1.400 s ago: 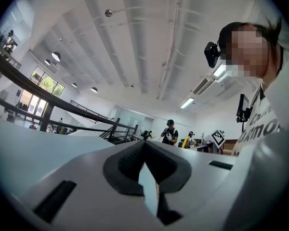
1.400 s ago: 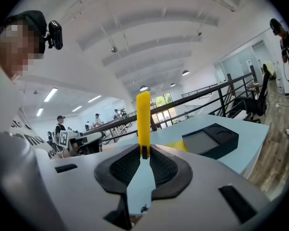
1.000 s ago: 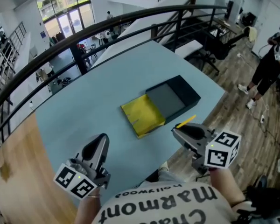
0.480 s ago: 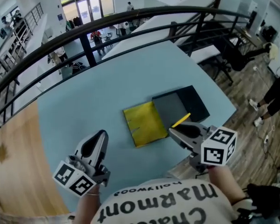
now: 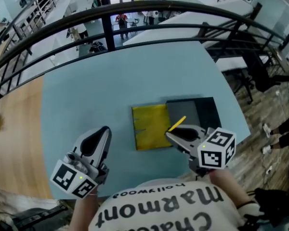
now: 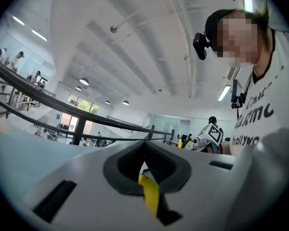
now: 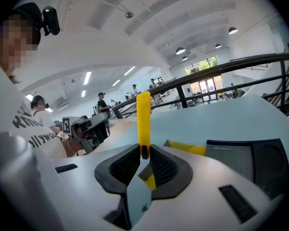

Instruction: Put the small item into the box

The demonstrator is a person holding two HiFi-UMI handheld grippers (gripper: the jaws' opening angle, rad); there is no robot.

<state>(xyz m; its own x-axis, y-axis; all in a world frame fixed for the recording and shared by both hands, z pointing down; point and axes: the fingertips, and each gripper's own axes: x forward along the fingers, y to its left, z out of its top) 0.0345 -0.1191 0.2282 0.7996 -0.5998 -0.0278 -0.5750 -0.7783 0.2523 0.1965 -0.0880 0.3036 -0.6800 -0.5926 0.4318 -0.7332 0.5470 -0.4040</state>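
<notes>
An open box lies flat on the pale blue table [image 5: 86, 95]: a black tray [image 5: 208, 113] with a grey inside, and a yellow lid [image 5: 149, 126] folded out to its left. My right gripper [image 5: 169, 134] is shut on a thin yellow stick [image 5: 177, 123], which pokes up and forward over the seam between lid and tray. In the right gripper view the yellow stick [image 7: 143, 117] stands upright from the shut jaws of my right gripper [image 7: 143, 150], with the box [image 7: 260, 160] ahead at right. My left gripper [image 5: 104, 131] hovers left of the box, shut and empty, as the left gripper view [image 6: 145, 148] confirms.
A black railing [image 5: 135, 13] curves round the table's far side, with a lower floor and people beyond. Wooden flooring [image 5: 14, 143] runs along the table's left edge. The table's right edge drops off close beside the box.
My right gripper has carried the yellow stick from the table's near edge to over the box. The left gripper has stayed roughly in place. The view has swung round.
</notes>
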